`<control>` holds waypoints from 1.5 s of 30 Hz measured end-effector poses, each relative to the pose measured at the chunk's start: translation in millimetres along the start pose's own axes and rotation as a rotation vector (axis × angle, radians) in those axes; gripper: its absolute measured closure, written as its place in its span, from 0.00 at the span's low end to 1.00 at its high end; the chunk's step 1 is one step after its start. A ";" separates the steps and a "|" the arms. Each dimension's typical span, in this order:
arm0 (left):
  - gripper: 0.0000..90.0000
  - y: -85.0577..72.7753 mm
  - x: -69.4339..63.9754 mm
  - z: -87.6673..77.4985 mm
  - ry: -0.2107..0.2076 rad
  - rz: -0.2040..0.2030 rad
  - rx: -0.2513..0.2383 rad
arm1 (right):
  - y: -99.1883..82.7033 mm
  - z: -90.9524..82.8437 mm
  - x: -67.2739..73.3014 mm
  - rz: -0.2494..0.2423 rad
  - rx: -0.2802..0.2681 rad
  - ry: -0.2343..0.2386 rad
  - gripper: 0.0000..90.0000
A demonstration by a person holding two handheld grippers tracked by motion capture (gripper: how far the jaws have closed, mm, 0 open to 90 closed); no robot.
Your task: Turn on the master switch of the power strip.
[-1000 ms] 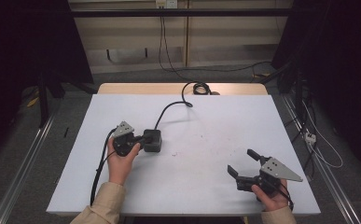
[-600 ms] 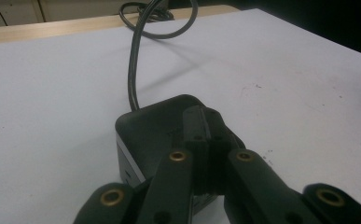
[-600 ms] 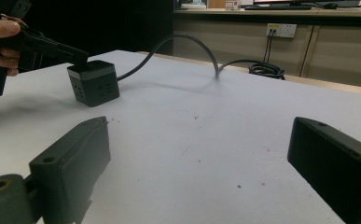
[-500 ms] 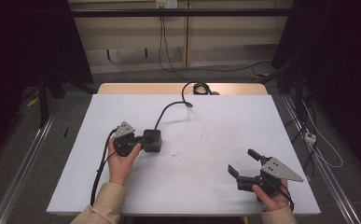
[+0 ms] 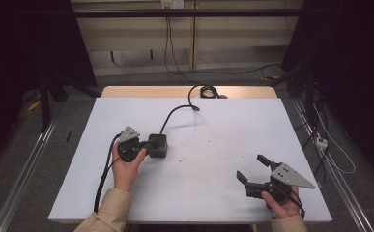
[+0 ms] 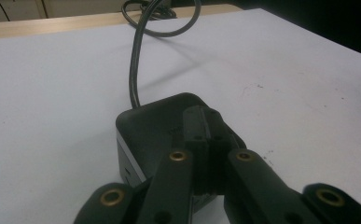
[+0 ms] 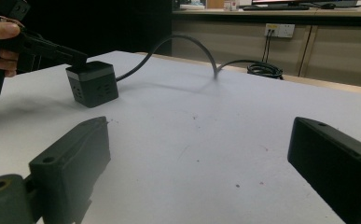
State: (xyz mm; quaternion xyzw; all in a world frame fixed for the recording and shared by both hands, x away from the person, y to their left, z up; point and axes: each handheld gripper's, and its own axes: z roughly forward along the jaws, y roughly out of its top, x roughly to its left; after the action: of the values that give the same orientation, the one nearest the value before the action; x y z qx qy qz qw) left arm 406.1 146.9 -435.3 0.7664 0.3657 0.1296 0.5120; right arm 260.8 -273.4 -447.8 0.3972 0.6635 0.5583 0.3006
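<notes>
A black power cube (image 5: 159, 145) with sockets on its sides (image 7: 94, 84) sits on the white table left of centre. Its thick black cable (image 5: 176, 113) arcs back to a coil at the far edge. My left gripper (image 5: 150, 143) is shut, its tips pressed together and resting on the cube's top (image 6: 150, 123), with nothing between the jaws (image 6: 205, 122). In the right gripper view the left gripper (image 7: 78, 57) touches the cube from the left. My right gripper (image 5: 252, 166) stands open near the front right of the table, its jaws wide apart over bare table (image 7: 199, 128).
The white table top (image 5: 223, 125) has a few small dark specks. A wooden strip (image 5: 141, 91) runs along its far edge, where the coiled cable (image 5: 207, 90) lies. Loose cables and a socket strip (image 5: 322, 141) lie on the floor to the right.
</notes>
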 end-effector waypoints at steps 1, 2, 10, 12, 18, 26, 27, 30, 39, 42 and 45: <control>1.00 0.3 -0.2 0.0 0.002 0.008 0.002 | 0.0 -0.1 -0.1 0.000 0.001 0.000 0.05; 1.00 0.5 -0.3 0.0 0.004 0.010 0.004 | 0.1 -0.1 -0.1 0.000 0.001 0.000 0.06; 1.00 0.5 -1.2 0.1 0.010 0.019 0.002 | 0.0 0.2 -1.0 0.004 0.001 0.000 0.06; 1.00 0.6 -1.3 0.2 0.011 0.016 0.001 | -0.1 0.4 -1.4 0.003 0.002 0.001 0.06; 1.00 -0.2 -0.9 1.6 0.006 0.003 -0.022 | 0.0 2.0 -2.2 0.005 -0.001 -0.001 0.05; 0.97 0.5 1.3 0.9 -0.003 -0.032 -0.043 | -0.7 4.1 -4.2 0.009 0.001 0.003 0.05; 0.97 1.1 1.4 -0.1 -0.005 -0.031 -0.045 | -0.8 4.0 -4.3 0.009 0.001 0.002 0.06; 0.93 3.2 0.5 -3.4 -0.008 -0.039 -0.060 | -1.0 3.8 -3.7 0.011 0.003 0.003 0.05; 0.75 5.9 1.5 -10.6 -0.026 -0.050 -0.070 | -1.1 2.3 -4.5 0.009 0.005 -0.001 0.05; 0.68 6.5 1.7 -12.2 -0.036 -0.044 -0.064 | -1.1 2.7 -3.9 0.007 0.005 0.002 0.05; 0.59 6.9 1.5 -14.7 -0.037 -0.046 -0.054 | -1.2 2.5 -3.7 0.007 0.007 0.005 0.06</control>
State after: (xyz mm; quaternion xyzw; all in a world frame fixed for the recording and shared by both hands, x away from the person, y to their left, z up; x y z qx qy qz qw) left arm 401.7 156.6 -422.9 0.7458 0.3702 0.1135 0.5421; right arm 264.5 -275.5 -449.7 0.3992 0.6646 0.5582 0.2956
